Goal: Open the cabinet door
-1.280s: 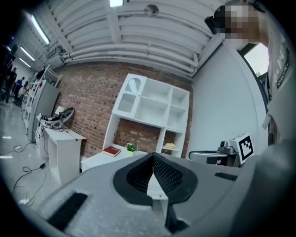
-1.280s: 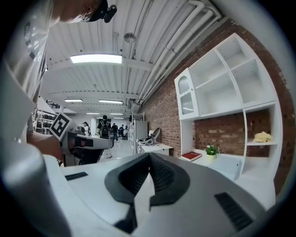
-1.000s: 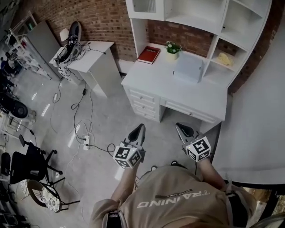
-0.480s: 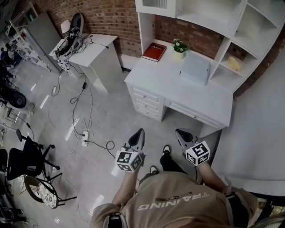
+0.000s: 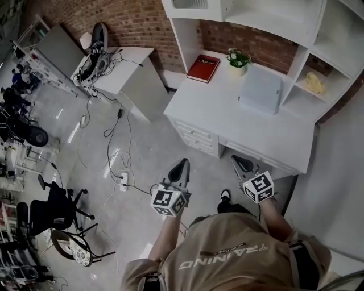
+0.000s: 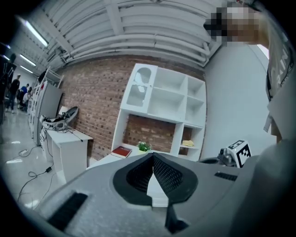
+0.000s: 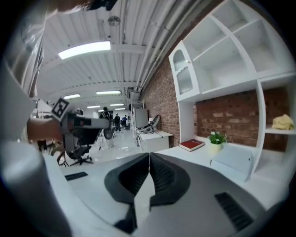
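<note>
cabinet door (image 6: 138, 88), seemingly shut, beyond hand-held gripper (image 6: 152, 155)

The floor (image 5: 142, 148) is gleaming, glossy grey. The wall (image 5: 136, 23) is showing rough red brick. The desk (image 5: 227, 108) and cabinet door (image 6: 138, 86) are looking smooth and matt, painted white.

**Three cameras, one bench**

The head view looks steeply down from above the person onto the floor, the left gripper (image 5: 181, 166), the right gripper (image 5: 238, 163) and the bench (image 5: 250, 122). Each gripper view looks nearly level along its own jaws at that bench from well off. All three share the book (image 5: 203, 68), plant (image 5: 238, 58) and shelves (image 5: 267, 17).
</note>
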`<act>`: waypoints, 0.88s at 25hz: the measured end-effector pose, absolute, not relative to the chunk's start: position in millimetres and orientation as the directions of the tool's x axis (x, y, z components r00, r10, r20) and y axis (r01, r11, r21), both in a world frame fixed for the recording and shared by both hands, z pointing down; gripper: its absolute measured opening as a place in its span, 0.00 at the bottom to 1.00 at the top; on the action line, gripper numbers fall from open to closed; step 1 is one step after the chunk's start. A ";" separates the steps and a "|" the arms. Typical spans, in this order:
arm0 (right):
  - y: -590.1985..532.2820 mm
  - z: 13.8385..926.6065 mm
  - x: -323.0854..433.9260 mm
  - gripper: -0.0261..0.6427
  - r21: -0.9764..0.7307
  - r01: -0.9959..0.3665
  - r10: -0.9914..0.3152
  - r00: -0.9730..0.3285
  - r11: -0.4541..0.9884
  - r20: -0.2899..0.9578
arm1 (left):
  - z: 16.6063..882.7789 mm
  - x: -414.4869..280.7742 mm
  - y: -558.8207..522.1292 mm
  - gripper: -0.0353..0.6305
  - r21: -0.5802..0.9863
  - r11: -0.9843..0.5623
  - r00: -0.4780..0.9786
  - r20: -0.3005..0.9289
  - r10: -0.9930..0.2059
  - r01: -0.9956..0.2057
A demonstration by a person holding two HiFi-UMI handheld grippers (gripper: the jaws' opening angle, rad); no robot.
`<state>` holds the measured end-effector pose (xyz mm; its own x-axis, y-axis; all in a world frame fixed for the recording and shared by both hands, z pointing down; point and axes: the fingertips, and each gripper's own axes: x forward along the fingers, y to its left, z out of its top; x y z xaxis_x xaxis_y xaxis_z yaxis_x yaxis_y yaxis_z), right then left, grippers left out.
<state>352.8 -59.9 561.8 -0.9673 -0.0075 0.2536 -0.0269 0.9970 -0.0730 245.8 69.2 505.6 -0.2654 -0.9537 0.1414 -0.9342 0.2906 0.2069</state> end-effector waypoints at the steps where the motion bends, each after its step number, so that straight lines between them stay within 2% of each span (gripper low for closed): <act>1: -67.4 565.9 346.7 0.06 -0.044 -0.014 -0.002 -0.963 0.999 0.271 | 502.6 241.3 62.4 0.07 0.219 0.299 -0.275 0.137 -0.952 -0.929; 7: -79.1 568.0 298.3 0.06 -0.104 0.118 0.140 -0.959 0.988 0.246 | 503.2 213.3 38.7 0.06 0.284 0.374 -0.348 0.139 -0.927 -0.883; 9: -81.4 569.5 288.3 0.06 -0.147 0.137 0.170 -0.955 0.980 0.241 | 505.5 208.4 37.6 0.07 0.252 0.401 -0.368 0.169 -0.914 -0.881; 12: -92.1 576.0 274.8 0.06 -0.178 0.136 0.180 -0.950 0.975 0.257 | 496.6 204.2 34.6 0.07 0.169 0.402 -0.370 0.193 -0.909 -0.900; 19: -88.2 579.5 222.4 0.06 -0.168 0.146 0.187 -0.948 0.975 0.257 | 508.1 158.5 33.4 0.07 0.205 0.396 -0.361 0.190 -0.913 -0.895; 22: -88.0 570.6 205.9 0.06 -0.146 0.126 0.159 -0.955 0.981 0.249 | 506.2 138.7 28.0 0.07 0.135 0.377 -0.352 0.180 -0.919 -0.916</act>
